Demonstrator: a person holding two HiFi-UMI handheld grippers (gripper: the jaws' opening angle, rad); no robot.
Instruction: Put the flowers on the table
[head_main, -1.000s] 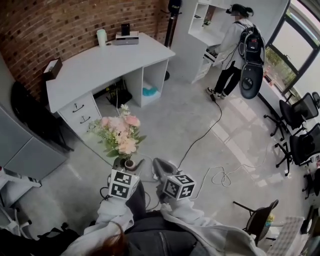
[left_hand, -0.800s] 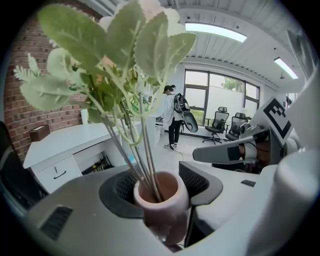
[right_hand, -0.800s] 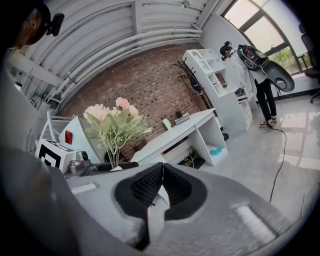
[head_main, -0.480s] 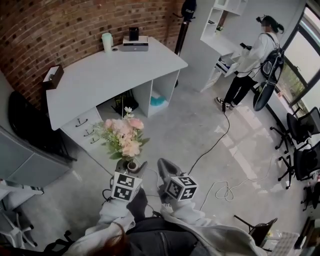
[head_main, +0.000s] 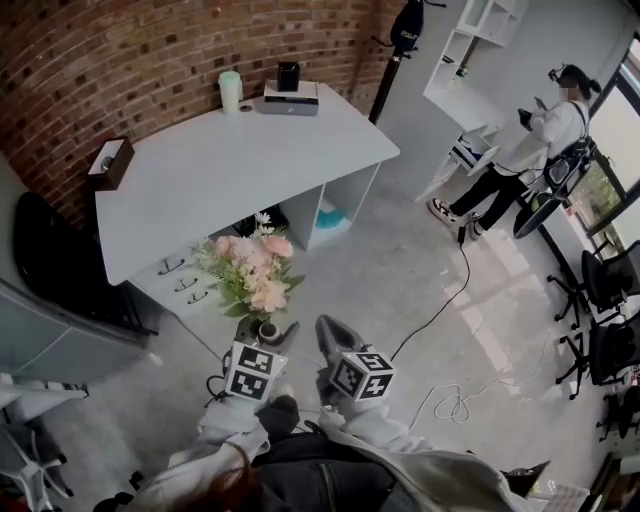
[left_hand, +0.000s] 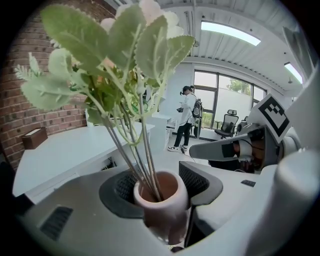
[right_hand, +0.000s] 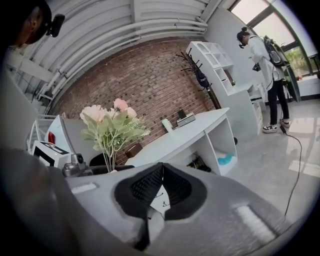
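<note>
Short of the white desk's (head_main: 230, 160) front edge, the left gripper (head_main: 265, 330) clamps a small pink flowerpot (left_hand: 160, 200), flowers (head_main: 250, 275) upright. The right gripper (head_main: 325, 335) sits beside it, jaws closed together, empty.

Over the last second I have closed in on the table (head_main: 240, 160): it fills more of the head view, its far corner has swung out to the right, and its front edge has dropped closer to the flowers (head_main: 250, 272). The person (head_main: 548, 130) in the background has slid toward the right edge and now stands off from the open drawer (head_main: 470, 155) they were leaning at.
</note>
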